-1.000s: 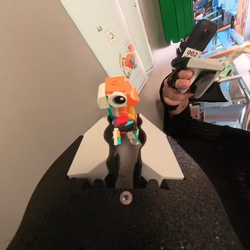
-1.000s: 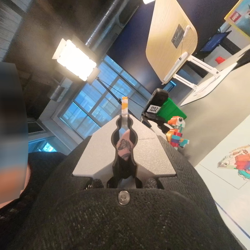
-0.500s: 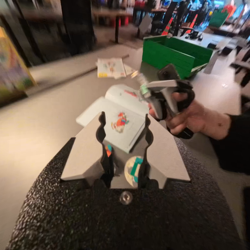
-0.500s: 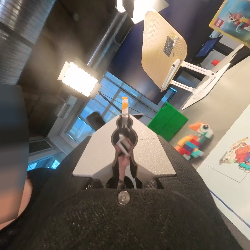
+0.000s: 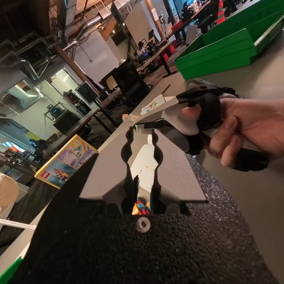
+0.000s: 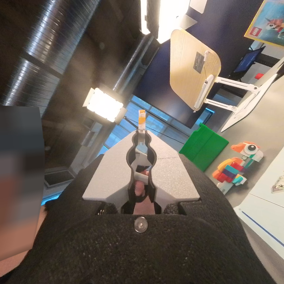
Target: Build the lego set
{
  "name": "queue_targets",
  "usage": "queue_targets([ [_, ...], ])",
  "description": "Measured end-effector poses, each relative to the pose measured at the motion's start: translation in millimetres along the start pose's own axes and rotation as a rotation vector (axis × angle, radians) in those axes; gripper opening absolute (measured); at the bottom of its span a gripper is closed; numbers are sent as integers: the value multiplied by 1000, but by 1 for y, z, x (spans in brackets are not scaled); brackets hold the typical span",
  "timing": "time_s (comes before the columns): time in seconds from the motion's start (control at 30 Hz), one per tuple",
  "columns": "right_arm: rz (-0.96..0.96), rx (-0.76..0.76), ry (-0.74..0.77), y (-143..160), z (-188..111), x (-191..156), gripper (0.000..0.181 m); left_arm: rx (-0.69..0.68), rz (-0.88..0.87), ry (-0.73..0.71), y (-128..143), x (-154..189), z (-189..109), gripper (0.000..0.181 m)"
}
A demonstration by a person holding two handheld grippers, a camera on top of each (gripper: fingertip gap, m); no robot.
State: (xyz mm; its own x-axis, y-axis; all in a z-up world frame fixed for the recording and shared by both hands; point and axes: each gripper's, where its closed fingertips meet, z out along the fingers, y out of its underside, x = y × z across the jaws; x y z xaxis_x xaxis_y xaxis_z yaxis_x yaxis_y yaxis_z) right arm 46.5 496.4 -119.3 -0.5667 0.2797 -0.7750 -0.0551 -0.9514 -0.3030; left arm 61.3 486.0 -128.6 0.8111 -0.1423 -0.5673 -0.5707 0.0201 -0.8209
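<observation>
The colourful lego bird model (image 6: 236,167) stands on the grey table (image 6: 253,119) by itself, right of my right gripper. My right gripper (image 6: 141,132) is shut on a small orange and white lego piece (image 6: 141,119) and holds it in the air. My left gripper (image 5: 141,135) is open and empty. Only a sliver of the model (image 5: 140,207) shows low between its fingers. In the left wrist view the right gripper (image 5: 135,123), held by a hand (image 5: 245,123), points left just beyond the left fingertips with the piece (image 5: 128,117) in its tip.
An open instruction booklet (image 6: 269,215) lies next to the model and shows between the left fingers (image 5: 142,166). A green bin (image 6: 202,147) stands behind the model. The lego box (image 5: 66,162) stands at the table's far edge. The tips of both grippers are at nearly the same place.
My left gripper has let go of the bird model, which now stands on the table. The left gripper has swung up and now faces the right gripper. The right gripper still holds its piece.
</observation>
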Motion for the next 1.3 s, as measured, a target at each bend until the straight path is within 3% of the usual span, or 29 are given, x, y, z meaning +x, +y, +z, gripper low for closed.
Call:
queue_targets([
  [0.23, -1, -14, -22, 4, 2, -4, 6, 15, 112, -71, -2, -2, -1, 2],
  [0.4, -31, -16, -20, 4, 3, -4, 6, 12, 203, -119, -1, -4, -2, 1],
  [0.5, -80, 22, -1, -3, 1, -5, 23, 43, 256, -161, -7, -6, -6, 1],
  [0.57, -105, 45, 1, -9, -2, -6, 24, 68, 280, -184, -11, -8, -10, 1],
  [0.97, -179, -99, -143, 16, 6, -31, 20, 174, 269, -233, -26, -14, -22, 1],
  [1.3, -194, -90, -139, 15, 5, -30, 7, 174, 272, -201, -22, -7, -21, 1],
])
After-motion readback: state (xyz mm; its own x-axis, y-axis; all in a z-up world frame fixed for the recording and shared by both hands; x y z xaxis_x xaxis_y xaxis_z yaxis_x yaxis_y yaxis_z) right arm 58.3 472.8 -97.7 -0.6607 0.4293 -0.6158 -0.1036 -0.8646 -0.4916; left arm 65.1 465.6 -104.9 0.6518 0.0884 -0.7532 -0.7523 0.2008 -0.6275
